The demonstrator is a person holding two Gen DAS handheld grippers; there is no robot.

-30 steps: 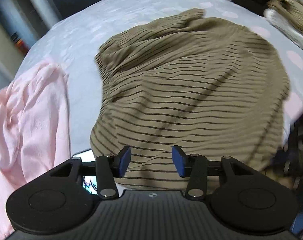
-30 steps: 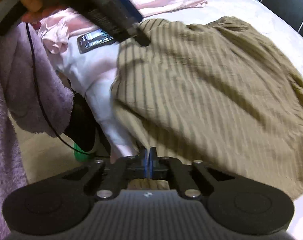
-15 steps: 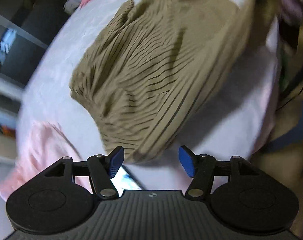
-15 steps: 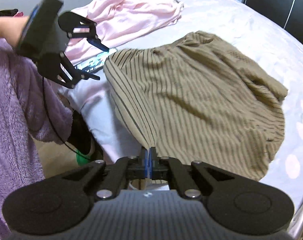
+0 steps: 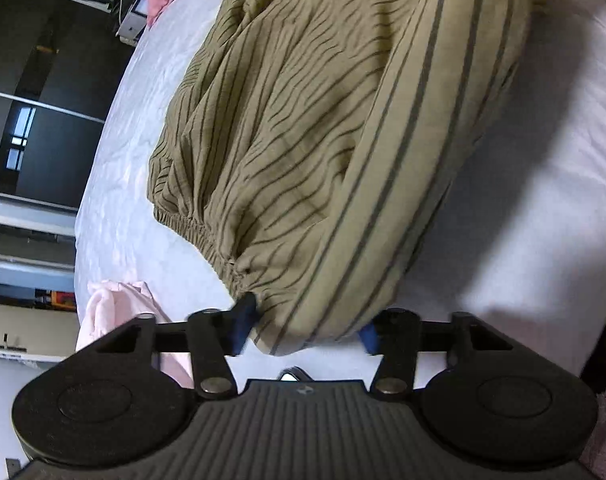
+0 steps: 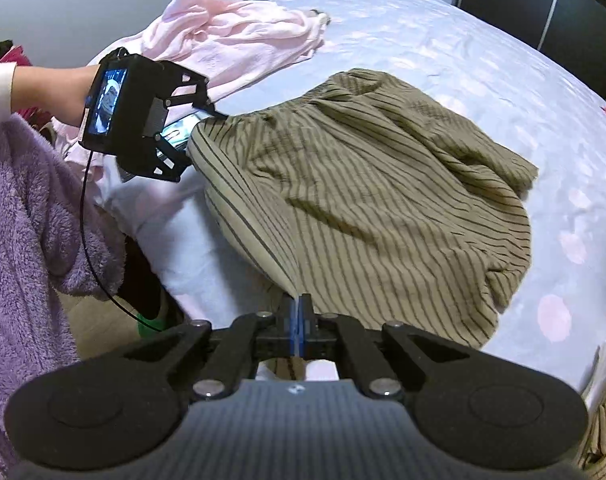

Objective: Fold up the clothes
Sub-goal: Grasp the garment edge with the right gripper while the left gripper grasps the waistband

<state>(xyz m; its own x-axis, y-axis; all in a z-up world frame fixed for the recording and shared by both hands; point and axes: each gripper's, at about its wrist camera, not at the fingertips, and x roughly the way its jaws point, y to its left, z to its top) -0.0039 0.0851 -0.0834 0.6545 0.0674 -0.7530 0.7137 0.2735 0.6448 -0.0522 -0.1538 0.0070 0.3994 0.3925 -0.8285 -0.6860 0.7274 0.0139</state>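
Note:
An olive striped garment [image 6: 383, 208] lies spread on the pale bed sheet [image 6: 443, 52]. My right gripper [image 6: 298, 328] is shut on its near hem corner and holds that edge up. My left gripper [image 5: 305, 330] is open, with the garment's other hem corner [image 5: 303, 320] lying between its blue fingers; it also shows in the right wrist view [image 6: 199, 132] at the garment's left corner. The elastic waistband [image 5: 199, 236] bunches just beyond the left finger.
A pink garment [image 6: 239, 40] lies crumpled at the bed's far left, also in the left wrist view [image 5: 115, 304]. A phone [image 6: 179, 132] lies under the left gripper. A purple fleece sleeve [image 6: 31, 240] fills the near left. Dark wardrobes [image 5: 35, 80] stand beyond the bed.
My left gripper has swung round and come down to the garment's hem corner, which now lies between its open fingers. My right gripper has lifted its held corner and pulled back.

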